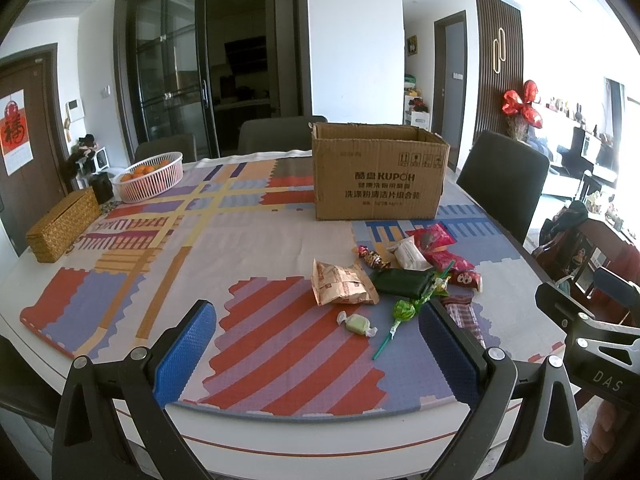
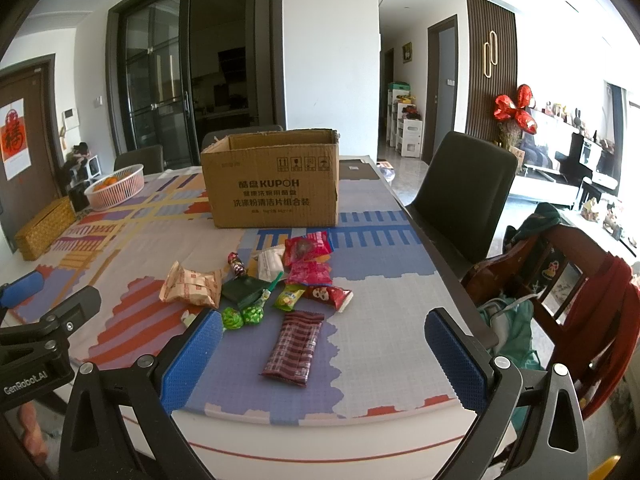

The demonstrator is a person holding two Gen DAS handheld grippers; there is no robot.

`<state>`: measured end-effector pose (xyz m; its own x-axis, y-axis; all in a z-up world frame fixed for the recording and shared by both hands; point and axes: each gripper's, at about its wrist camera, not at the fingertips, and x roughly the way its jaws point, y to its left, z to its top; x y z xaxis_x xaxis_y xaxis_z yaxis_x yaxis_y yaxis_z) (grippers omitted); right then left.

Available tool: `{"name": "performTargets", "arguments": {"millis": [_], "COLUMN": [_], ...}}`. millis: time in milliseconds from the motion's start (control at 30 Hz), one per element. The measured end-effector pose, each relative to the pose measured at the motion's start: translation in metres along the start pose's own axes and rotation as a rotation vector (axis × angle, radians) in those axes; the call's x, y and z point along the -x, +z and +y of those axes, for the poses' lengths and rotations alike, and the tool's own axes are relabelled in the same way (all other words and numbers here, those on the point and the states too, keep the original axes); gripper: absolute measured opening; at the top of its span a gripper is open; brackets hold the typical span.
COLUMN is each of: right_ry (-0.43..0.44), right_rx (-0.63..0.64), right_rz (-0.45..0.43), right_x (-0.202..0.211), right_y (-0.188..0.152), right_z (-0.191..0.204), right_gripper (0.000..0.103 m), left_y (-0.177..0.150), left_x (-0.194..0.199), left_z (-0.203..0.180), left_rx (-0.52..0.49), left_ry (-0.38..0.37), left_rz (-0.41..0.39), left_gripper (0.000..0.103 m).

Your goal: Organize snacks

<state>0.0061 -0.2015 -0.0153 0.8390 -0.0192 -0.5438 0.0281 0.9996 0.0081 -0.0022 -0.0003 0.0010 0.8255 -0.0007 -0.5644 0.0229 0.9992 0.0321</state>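
An open cardboard box [image 1: 378,178] stands on the far side of the table; it also shows in the right wrist view [image 2: 274,188]. In front of it lies a loose pile of snacks: a tan wrapped pastry [image 1: 344,285] [image 2: 192,285], a dark green packet [image 1: 402,282], red packets [image 1: 434,240] [image 2: 308,252], green lollipops [image 1: 404,312] [image 2: 242,316], a pale green candy [image 1: 357,324] and a plaid maroon packet [image 2: 295,348]. My left gripper [image 1: 318,354] is open and empty, low at the near table edge. My right gripper [image 2: 326,360] is open and empty, just before the plaid packet.
A pink basket of oranges [image 1: 150,176] and a woven box [image 1: 62,226] sit at the table's far left. Dark chairs [image 2: 464,196] stand around the table. A wooden chair with clothes [image 2: 560,280] is at the right. A patterned mat [image 1: 248,240] covers the table.
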Motion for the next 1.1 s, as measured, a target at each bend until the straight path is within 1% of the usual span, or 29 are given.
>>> {"name": "performTargets", "arguments": {"millis": [433,767,933,1100], "right_ry": [-0.001,0.004,0.009,0.014], "right_rx": [0.0,0.004,0.008,0.009], "right_rz": [0.001,0.01,0.038,0.086], "right_x": [-0.001,-0.002,-0.011,-0.028], "right_y": [0.0,-0.001,-0.003,-0.001], "right_z": [0.0,0.003,0.003,0.0], "right_gripper": [0.102,0.102,0.102,0.102], "left_y": [0.0,-0.004,-0.001,0.0], "left_x": [-0.001,-0.011,-0.021,-0.037], "left_z": [0.0,-0.001,-0.002,-0.002], "left_rx": [0.0,-0.001,-0.004,-0.005], "left_ry": [-0.003,-0.032,-0.041,-0.065], "left_rz": [0.004,0.029,0.058,0.1], "left_gripper": [0.103,0.103,0.103,0.103]}}
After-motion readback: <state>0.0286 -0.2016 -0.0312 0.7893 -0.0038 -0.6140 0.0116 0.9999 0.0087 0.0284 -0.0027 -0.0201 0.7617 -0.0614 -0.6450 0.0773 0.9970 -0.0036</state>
